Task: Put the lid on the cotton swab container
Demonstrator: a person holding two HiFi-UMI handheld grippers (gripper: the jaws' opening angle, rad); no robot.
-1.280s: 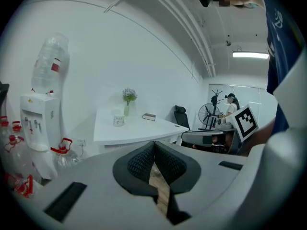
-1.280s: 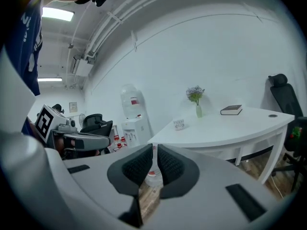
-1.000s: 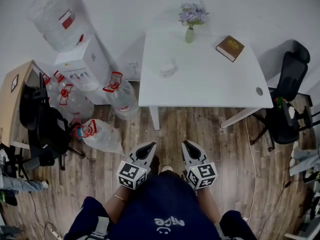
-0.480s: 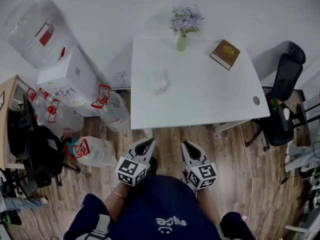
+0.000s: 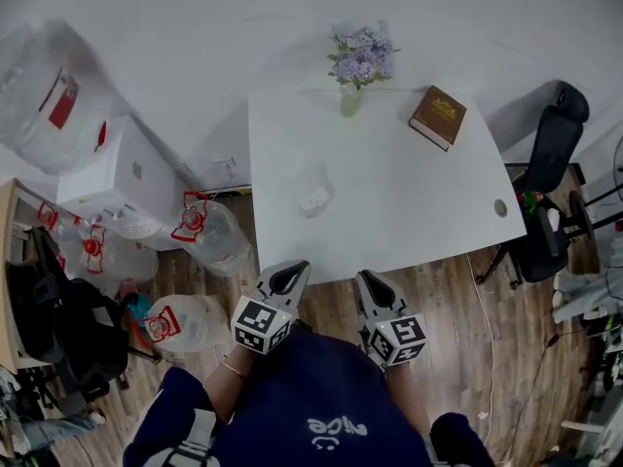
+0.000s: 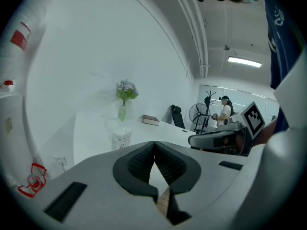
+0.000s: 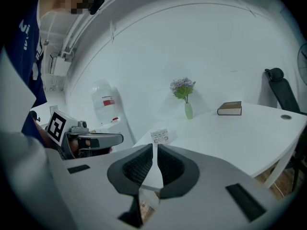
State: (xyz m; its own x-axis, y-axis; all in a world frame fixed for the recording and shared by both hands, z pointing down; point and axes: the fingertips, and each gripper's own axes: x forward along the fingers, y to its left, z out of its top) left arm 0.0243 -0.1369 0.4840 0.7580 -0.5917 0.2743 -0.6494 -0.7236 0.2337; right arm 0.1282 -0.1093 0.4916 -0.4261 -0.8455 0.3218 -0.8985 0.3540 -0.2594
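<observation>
The cotton swab container (image 5: 314,198) is a small clear tub with a white label, standing left of centre on the white table (image 5: 419,193). It also shows in the left gripper view (image 6: 121,139) and the right gripper view (image 7: 160,136). A faint clear shape (image 5: 310,175) lies just beyond it; I cannot tell whether this is the lid. My left gripper (image 5: 289,276) and right gripper (image 5: 372,284) hang side by side at the table's near edge, short of the container. Both are shut and hold nothing. Each gripper view shows its own jaws (image 6: 154,143) (image 7: 154,145) closed on nothing.
A green vase of purple flowers (image 5: 354,66) stands at the table's far edge and a brown book (image 5: 438,117) lies at its far right. Water bottles (image 5: 209,232) and a white dispenser (image 5: 122,178) crowd the floor at left. An office chair (image 5: 550,154) stands at right.
The view has come closer to the table, whose near edge now reaches the gripper tips. Both grippers stay shut and level with each other.
</observation>
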